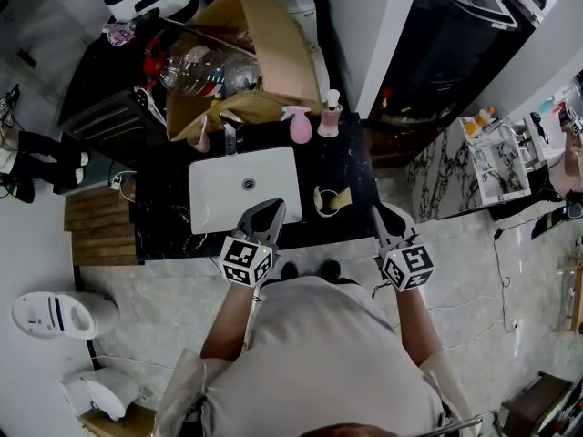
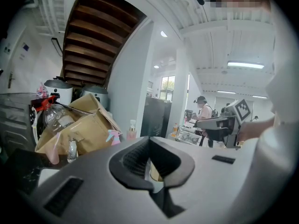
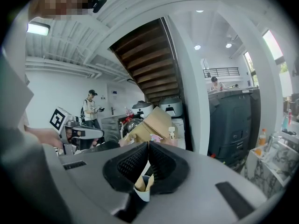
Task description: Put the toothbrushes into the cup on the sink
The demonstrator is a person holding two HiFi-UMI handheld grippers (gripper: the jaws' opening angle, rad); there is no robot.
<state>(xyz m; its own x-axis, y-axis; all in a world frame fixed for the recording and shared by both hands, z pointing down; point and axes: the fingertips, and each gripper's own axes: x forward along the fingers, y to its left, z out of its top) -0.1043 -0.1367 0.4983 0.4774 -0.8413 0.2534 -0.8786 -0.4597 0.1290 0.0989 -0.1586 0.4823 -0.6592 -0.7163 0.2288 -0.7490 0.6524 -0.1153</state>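
The left gripper point(image 2: 149, 142) has its jaws pressed together on nothing, and the right gripper point(image 3: 148, 146) is pressed together and empty in the same way. Both are held at about the front edge of the black countertop point(image 1: 164, 198), pointing across it, the left one over the near rim of the white sink basin point(image 1: 219, 194) and the right one off to the basin's right. Between them, just beside the basin's right edge, the cup point(image 1: 330, 200) stands on the counter; it looks upright with its mouth facing up, and both gripper views catch its tan side past the closed jaw tips. No toothbrush can be made out in any view, on the counter or in the cup, so neither their long axis nor the way they point can be told. With both grippers empty, the task is either not yet begun or already finished; which one cannot be judged. Behind the basin stand a faucet point(image 1: 230, 135), a pink spray bottle point(image 1: 301, 126), a pump bottle point(image 1: 330, 116) and a cardboard box point(image 1: 264, 44).
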